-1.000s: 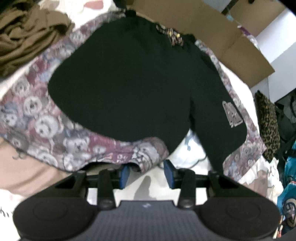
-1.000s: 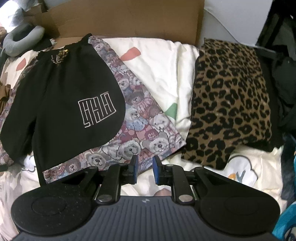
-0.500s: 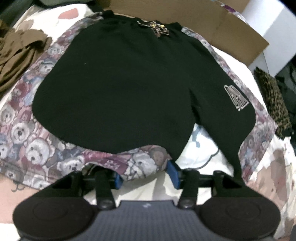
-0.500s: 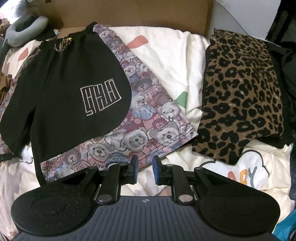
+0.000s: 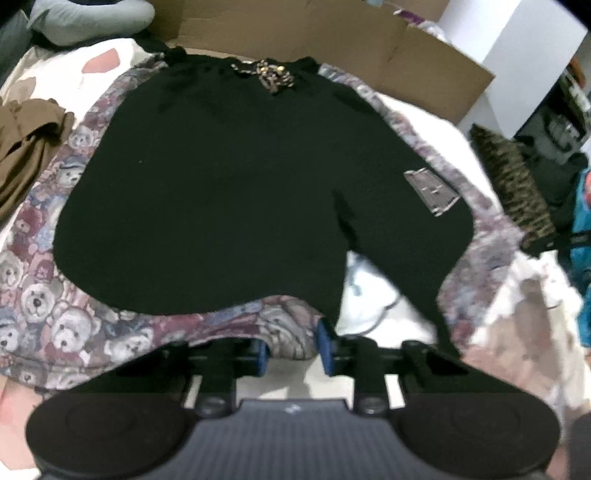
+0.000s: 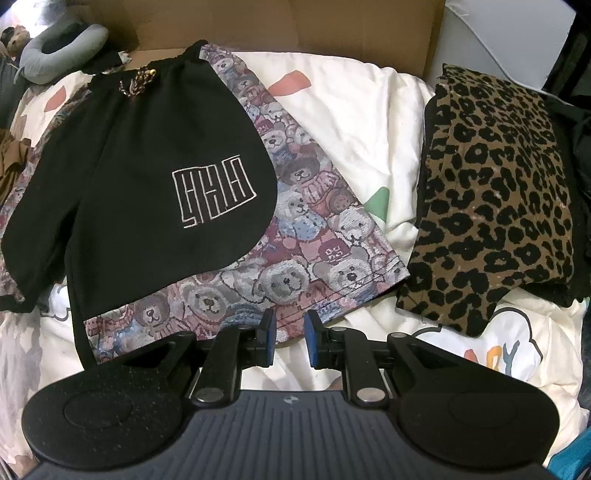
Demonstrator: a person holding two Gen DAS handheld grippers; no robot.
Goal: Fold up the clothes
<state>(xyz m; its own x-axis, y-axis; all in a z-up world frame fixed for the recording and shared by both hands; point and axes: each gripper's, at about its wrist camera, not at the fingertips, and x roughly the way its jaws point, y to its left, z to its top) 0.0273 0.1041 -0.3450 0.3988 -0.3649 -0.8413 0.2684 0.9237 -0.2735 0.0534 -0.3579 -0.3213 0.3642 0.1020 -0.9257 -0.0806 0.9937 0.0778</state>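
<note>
Since a moment ago my left gripper (image 5: 290,349) has slid to the shorts' (image 5: 229,206) bear-print hem on the bed (image 6: 351,110), jaws just closing around it; right gripper (image 6: 289,341) narrowly spread, empty; soft, light cloth, so pinch hems.

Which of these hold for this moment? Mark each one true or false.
1. The shorts lie spread flat, not yet folded. True.
2. The leopard-print garment lies on top of the shorts. False: it lies apart, beside them.
3. The left gripper has shorts hem fabric between its fingers. True.
4. The right gripper grips the leopard-print garment. False: nothing sits between its fingers.
5. A cardboard box stands behind the bedding. True.
</note>
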